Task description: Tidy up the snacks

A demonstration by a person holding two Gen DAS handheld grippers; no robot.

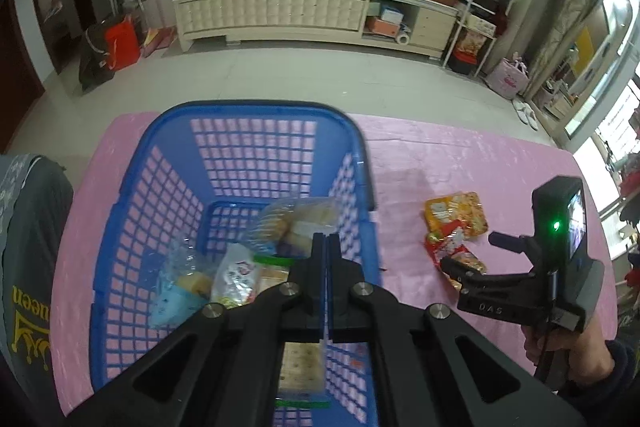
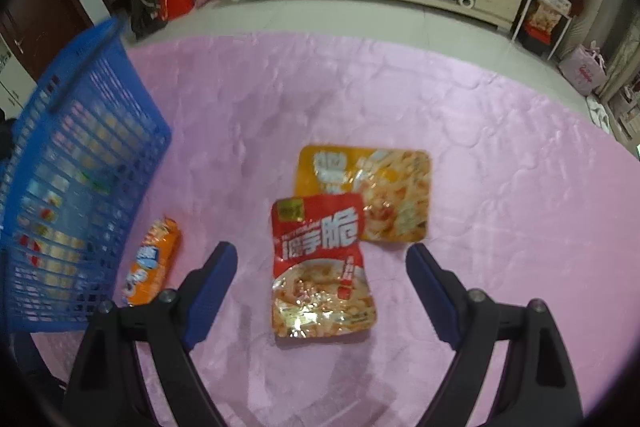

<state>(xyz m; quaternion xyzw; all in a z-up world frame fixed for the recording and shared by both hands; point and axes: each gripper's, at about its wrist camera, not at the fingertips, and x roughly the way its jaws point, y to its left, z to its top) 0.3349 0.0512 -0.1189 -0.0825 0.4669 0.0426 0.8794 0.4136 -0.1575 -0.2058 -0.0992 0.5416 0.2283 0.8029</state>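
A blue plastic basket (image 1: 256, 115) stands on the pink tablecloth (image 1: 460, 155) and holds several snack packets (image 1: 236, 275). My left gripper (image 1: 325, 239) hovers above the basket's right side, shut with nothing between its jaws. To the right a red snack packet (image 2: 320, 267) lies partly over a yellow one (image 2: 392, 187). My right gripper (image 2: 320, 259) hangs over the red packet, open, with the packet between its fingers (image 2: 212, 287) but untouched. In the left wrist view the right gripper (image 1: 472, 255) shows over the same red packet (image 1: 444, 247), beside the yellow packet (image 1: 456, 215). An orange packet (image 2: 152, 259) lies beside the basket (image 2: 80, 167).
A person's hand (image 1: 568, 347) holds the right gripper; a dark sleeve with yellow print (image 1: 32, 267) is at the left edge. Beyond the table lie a tiled floor, a long white cabinet (image 1: 280, 11), bags and a shelf rack (image 1: 480, 7).
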